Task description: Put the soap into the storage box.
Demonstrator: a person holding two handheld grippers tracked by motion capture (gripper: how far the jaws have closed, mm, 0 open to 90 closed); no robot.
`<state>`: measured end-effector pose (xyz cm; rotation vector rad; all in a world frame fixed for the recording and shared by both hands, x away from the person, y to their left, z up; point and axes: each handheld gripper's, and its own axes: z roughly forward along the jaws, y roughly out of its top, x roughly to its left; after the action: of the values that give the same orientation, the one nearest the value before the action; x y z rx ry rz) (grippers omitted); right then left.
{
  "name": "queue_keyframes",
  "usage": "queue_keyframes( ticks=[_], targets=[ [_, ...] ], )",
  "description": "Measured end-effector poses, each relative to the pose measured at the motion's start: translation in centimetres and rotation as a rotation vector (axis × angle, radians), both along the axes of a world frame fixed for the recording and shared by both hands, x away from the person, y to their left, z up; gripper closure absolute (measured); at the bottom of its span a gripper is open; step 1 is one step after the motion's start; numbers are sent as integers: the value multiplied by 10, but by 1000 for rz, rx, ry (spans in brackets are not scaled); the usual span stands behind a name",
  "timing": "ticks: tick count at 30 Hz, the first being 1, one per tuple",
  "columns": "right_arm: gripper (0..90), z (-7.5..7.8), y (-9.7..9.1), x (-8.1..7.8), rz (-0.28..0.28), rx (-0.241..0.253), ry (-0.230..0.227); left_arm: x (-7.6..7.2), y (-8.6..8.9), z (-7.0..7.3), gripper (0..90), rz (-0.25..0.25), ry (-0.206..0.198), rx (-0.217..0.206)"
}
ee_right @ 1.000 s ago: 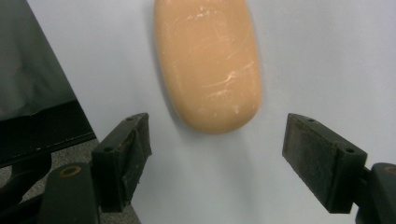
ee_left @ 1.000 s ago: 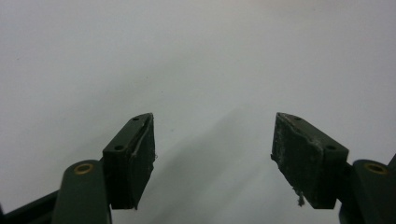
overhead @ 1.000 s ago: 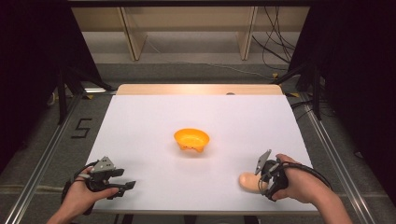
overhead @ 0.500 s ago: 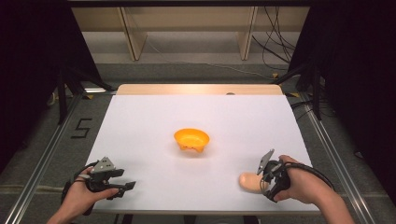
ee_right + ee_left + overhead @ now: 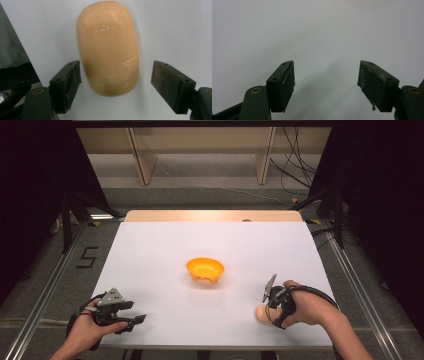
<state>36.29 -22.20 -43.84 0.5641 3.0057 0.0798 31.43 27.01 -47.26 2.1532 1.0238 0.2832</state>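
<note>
— Item one?
— Bread roll (image 5: 108, 47): a smooth oblong lump, pale tan-orange, rounded at both ends, with a few faint whitish scuffs on its top. It lies flat on the white surface (image 5: 165, 255) near the front edge, toward the front right corner (image 5: 262, 313).

— Any brand, label or writing on it?
— None readable on the roll. On the floor off the left edge of the surface, a dark mark reads "5" (image 5: 87, 257).

— Its long axis?
— In the right gripper view it runs straight away from the camera, along the line of the jaws; the near rounded end sits between them. In the high view too little of the roll shows to tell how it lies against the surface edges.

— Right claw (image 5: 116, 82)?
— Released, jaws spread on either side of the roll's near end, the left one just beside it, the right one apart.

— Left claw (image 5: 325, 83)?
— Released too, holding nothing, over bare white surface by the front left corner (image 5: 131, 320).

— Other entries?
— Orange bowl (image 5: 205, 270), mid-surface, well apart from both claws.
</note>
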Motion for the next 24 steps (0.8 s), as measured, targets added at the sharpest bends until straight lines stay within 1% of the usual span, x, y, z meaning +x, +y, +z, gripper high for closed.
queue_keyframes(
  ticks=[1,2,4,5,6,7,8,13,19,20,21,22,23,24],
  targets=[
    [248,0,0,0,0,0,0,0,0,0,293,0,0,0],
    [250,-5,4,3,31,4,8,0,0,0,293,0,0,0],
    [249,-8,6,4,39,-4,14,0,0,0,293,0,1,0],
    [249,-10,7,5,48,-4,21,0,-1,-1,293,1,4,-17],
    [249,-11,9,5,44,-6,27,0,0,-1,292,-7,-2,2],
    [249,-11,9,5,44,-6,27,0,0,-1,292,-7,-2,2],
    [249,-13,11,6,46,-11,32,1,0,0,292,-14,-9,11],
    [260,-18,14,8,57,-25,50,0,0,0,291,-15,-12,10],
    [280,-20,15,8,52,-33,52,0,0,0,291,-19,-17,17],
    [303,-20,16,8,60,-31,56,0,0,1,292,-34,-9,21],
    [303,-20,16,8,60,-31,56,0,0,1,292,-34,-9,21],
    [317,-19,16,9,69,-30,68,0,-1,0,292,-18,1,4],
    [317,-19,16,9,69,-30,68,0,-1,0,292,-18,1,4],
    [322,-19,15,10,80,-28,71,0,-1,0,292,-28,-9,14]
  ],
)
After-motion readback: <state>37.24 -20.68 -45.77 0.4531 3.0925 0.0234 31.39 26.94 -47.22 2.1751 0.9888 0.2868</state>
